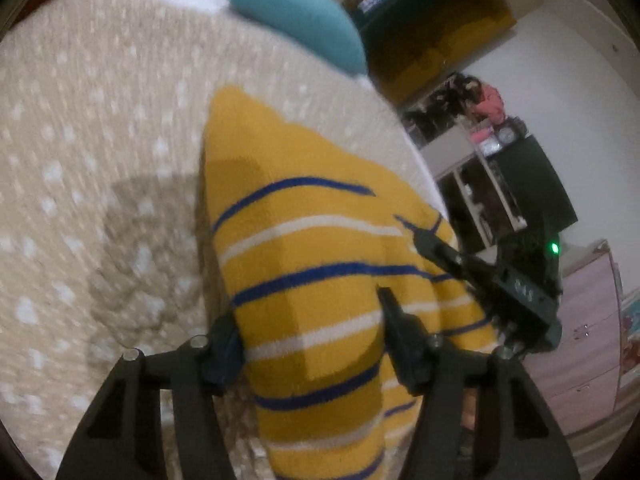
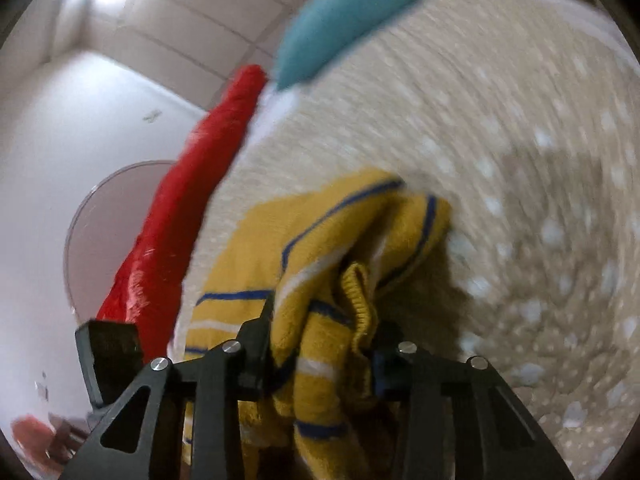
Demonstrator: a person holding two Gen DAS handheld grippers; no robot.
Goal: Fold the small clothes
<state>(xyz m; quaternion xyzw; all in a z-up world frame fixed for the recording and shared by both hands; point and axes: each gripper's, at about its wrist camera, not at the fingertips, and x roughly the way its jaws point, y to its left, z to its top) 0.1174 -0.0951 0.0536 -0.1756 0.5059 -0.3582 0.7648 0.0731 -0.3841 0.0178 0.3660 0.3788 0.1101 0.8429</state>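
The striped sweater [image 1: 312, 264] lies on the dotted bedspread [image 1: 100, 120]. The right gripper [image 2: 320, 340] pinches a bunched ribbed edge; the left gripper's [image 1: 308, 320] jaws are spread over the knit. That thick bunch could slip out and spoil the fold.

Place: we see a home bedroom.
Bed: dotted beige bedspread [image 1: 100, 140], teal pillow [image 1: 300, 16].
Furniture: cluttered shelf [image 1: 480, 184], pink drawers [image 1: 580, 340], red blanket [image 2: 192, 184].
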